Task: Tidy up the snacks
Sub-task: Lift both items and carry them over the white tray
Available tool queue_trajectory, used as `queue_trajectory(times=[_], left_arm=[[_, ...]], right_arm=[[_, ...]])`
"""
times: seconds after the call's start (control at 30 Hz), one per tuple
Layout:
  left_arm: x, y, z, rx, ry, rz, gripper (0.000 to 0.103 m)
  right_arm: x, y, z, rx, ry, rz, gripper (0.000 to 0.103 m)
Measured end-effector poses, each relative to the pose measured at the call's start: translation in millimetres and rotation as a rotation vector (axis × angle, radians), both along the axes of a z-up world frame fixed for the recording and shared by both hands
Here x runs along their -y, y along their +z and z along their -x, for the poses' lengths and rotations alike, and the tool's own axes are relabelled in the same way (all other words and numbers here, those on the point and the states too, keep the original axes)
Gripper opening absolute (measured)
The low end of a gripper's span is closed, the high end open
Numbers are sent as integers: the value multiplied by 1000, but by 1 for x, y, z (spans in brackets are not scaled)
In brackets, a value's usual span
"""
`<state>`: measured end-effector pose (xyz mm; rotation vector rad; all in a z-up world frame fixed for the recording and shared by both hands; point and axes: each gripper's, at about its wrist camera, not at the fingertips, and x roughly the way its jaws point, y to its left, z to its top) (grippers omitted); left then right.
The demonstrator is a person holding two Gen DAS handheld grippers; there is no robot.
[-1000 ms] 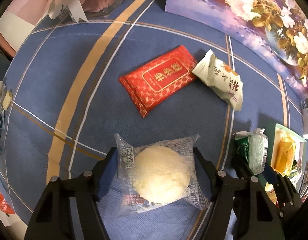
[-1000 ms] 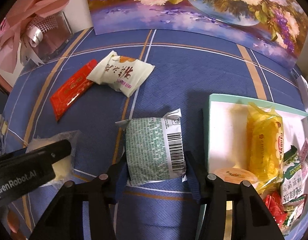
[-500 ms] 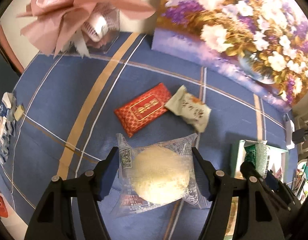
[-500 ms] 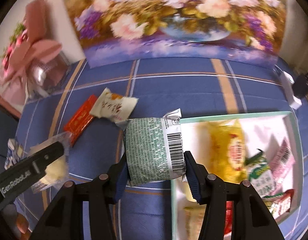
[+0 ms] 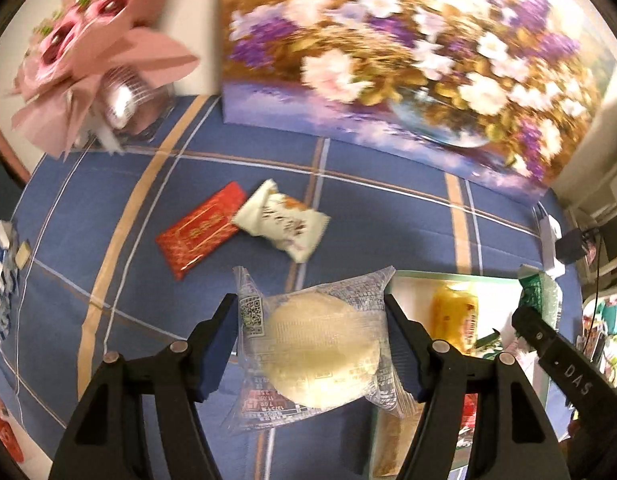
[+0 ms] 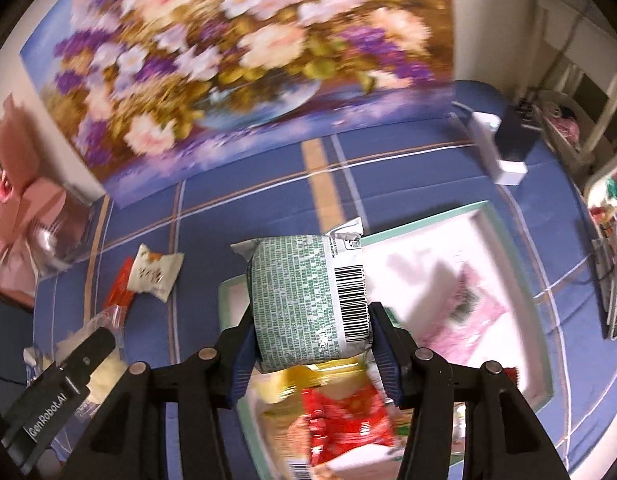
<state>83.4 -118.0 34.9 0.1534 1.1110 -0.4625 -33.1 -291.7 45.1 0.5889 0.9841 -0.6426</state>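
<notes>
My left gripper (image 5: 310,346) is shut on a clear-wrapped pale round cake (image 5: 322,356) and holds it above the blue cloth, at the left rim of the box (image 5: 436,277). My right gripper (image 6: 310,340) is shut on a green-printed snack pack (image 6: 308,300) and holds it above the white, green-rimmed box (image 6: 520,276), which holds several snacks. A red flat packet (image 5: 200,234) and a cream wrapped snack (image 5: 282,224) lie side by side on the cloth further back; both also show in the right wrist view, the packet (image 6: 118,290) and the snack (image 6: 154,274).
A large flower painting (image 5: 408,64) leans at the back of the table. A pink wrapped bouquet (image 5: 88,52) stands at the back left. Small packets (image 5: 2,264) lie at the left edge. A white and a dark box (image 6: 504,144) stand at the back right.
Both grippers have lifted with their snacks and moved right. The right gripper with the green pack is now over the box; the left with the cake has reached the box's left rim.
</notes>
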Motion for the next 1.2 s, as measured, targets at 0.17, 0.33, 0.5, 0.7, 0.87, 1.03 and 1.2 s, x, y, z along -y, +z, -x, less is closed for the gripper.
queue_trajectory(times=[0.17, 0.33, 0.5, 0.7, 0.87, 1.03, 1.2], left_arm=[[25, -3, 12, 32, -34, 14, 71], [50, -18, 21, 71, -74, 9, 71], [72, -35, 29, 131, -113, -2, 71], [86, -49, 33, 178, -132, -4, 71], [92, -58, 34, 214, -127, -11, 71], [101, -67, 42, 224, -168, -29, 71], [109, -69, 49, 221, -196, -41, 71]], right_arm=[[23, 0, 17, 8, -44, -11, 55], [41, -9, 29, 9, -76, -34, 55], [55, -24, 34, -5, -91, -58, 55], [65, -44, 36, -10, -93, -81, 55], [70, -58, 36, -25, -94, -96, 55], [73, -64, 37, -36, -97, -101, 55], [73, -65, 37, -41, -101, -100, 55]])
